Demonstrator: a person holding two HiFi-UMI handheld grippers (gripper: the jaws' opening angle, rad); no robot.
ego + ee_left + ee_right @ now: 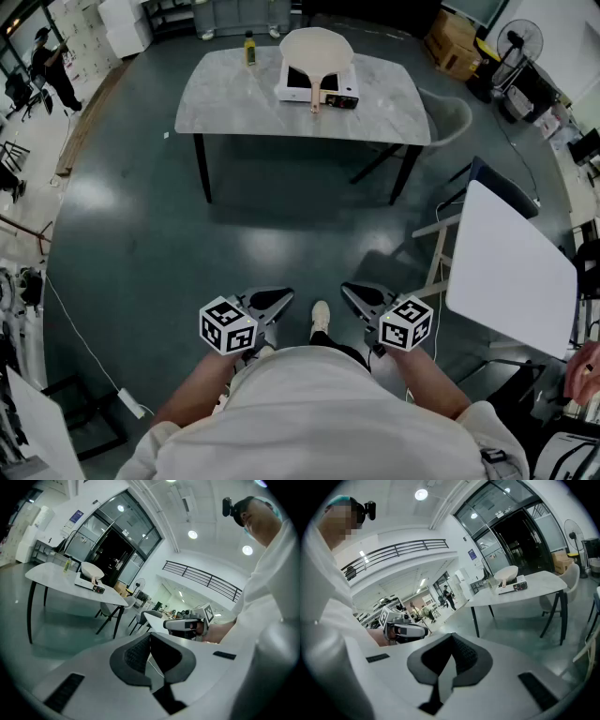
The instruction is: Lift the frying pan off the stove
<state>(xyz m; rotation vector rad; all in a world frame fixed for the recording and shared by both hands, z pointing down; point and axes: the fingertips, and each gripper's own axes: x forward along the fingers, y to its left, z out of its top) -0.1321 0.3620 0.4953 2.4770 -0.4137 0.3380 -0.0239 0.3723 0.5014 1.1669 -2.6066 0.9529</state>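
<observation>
A large open lab or workshop hall, not a home kitchen. The grey polished floor (281, 234) stretches wide, with a loose cable (80, 337) trailing across it at the near left. A small stove (339, 94) sits on a free-standing marble-topped table (225, 103) at the far side. Cardboard boxes (457, 42) and a standing fan (518, 39) are at the far right, white cabinets (84, 23) and a person (52, 61) at the far left. Tall glass doors (112, 541), a mezzanine railing (201, 576) and round ceiling lights (192, 535) show in the left gripper view
</observation>
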